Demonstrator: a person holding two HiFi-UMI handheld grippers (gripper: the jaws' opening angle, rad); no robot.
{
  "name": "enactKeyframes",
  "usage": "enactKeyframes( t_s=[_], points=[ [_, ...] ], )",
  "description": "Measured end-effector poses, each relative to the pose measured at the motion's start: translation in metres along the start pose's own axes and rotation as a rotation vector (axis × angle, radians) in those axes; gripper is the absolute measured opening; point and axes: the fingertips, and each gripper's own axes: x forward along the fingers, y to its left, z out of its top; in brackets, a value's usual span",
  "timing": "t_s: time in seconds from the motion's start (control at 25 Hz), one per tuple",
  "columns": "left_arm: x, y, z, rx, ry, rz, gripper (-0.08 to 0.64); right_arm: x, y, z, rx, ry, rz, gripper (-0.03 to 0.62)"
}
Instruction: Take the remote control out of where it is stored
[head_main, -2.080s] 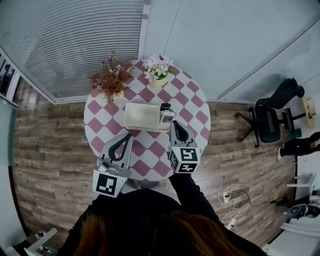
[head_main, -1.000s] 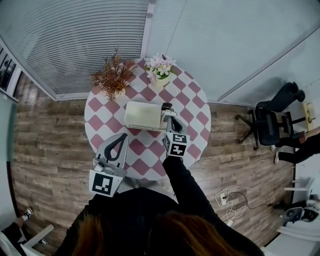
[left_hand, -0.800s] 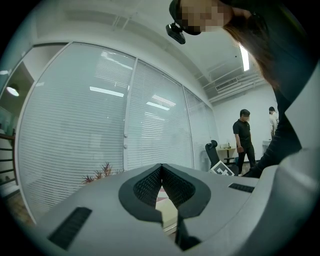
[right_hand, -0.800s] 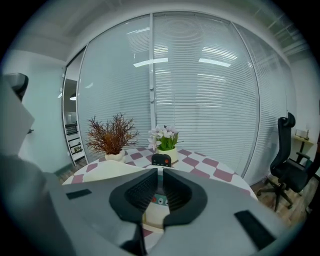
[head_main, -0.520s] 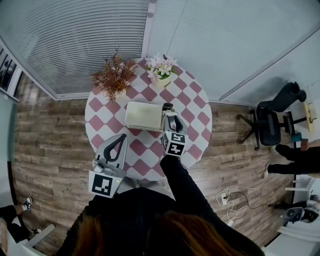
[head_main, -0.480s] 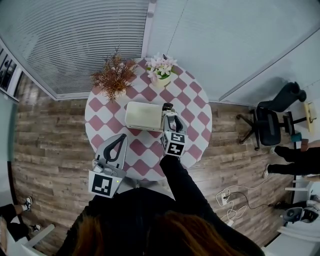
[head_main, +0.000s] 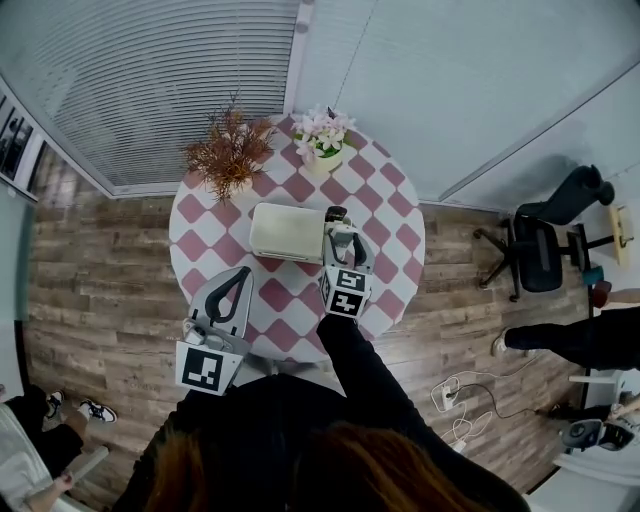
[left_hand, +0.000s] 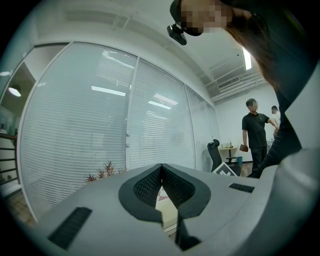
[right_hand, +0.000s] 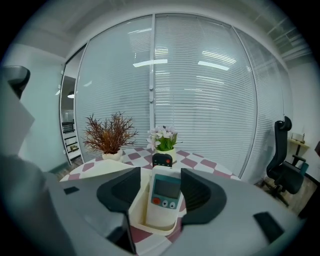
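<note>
The right gripper (right_hand: 161, 189) is standing wide open, its jaws having just been spreading, and it is grasping nothing. The white remote control (right_hand: 165, 197) is sitting upright between the jaws, inside the end compartment of the cream holder (right_hand: 156, 231); whether the right-hand pad is touching it is unclear. In the head view this gripper (head_main: 338, 232) is lying over the holder at the centre of the checkered table (head_main: 385, 200). The left gripper (left_hand: 161, 167) is clenched on nothing, hanging at the lower left (head_main: 240, 276). Compared with two seconds ago, the right gripper is sitting higher in the frame, up against the holder; the left one is keeping its place.
</note>
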Motion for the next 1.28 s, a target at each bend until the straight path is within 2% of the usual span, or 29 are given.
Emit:
enactKeyframes(
  t_s=[0.12, 0.56, 1.12, 1.28],
  points=[
    [0.001, 0.0, 0.0, 0.001, -0.001, 0.001, 0.006, -0.001, -0.004, -0.002, 0.0, 0.0, -0.015, 0.238],
    [0.004, 0.002, -0.001, 0.002, 0.006, 0.002, 0.006, 0.013, -0.008, -0.018, 0.043, 0.056, -0.013, 0.299],
    [0.003, 0.008, 0.0, 0.023, 0.019, 0.018, 0.006, 0.023, -0.009, -0.039, 0.068, 0.111, -0.03, 0.299],
    [0.002, 0.009, -0.001, 0.022, 0.022, 0.02, 0.006, 0.024, -0.009, -0.045, 0.102, 0.116, -0.036, 0.298]
  ],
)
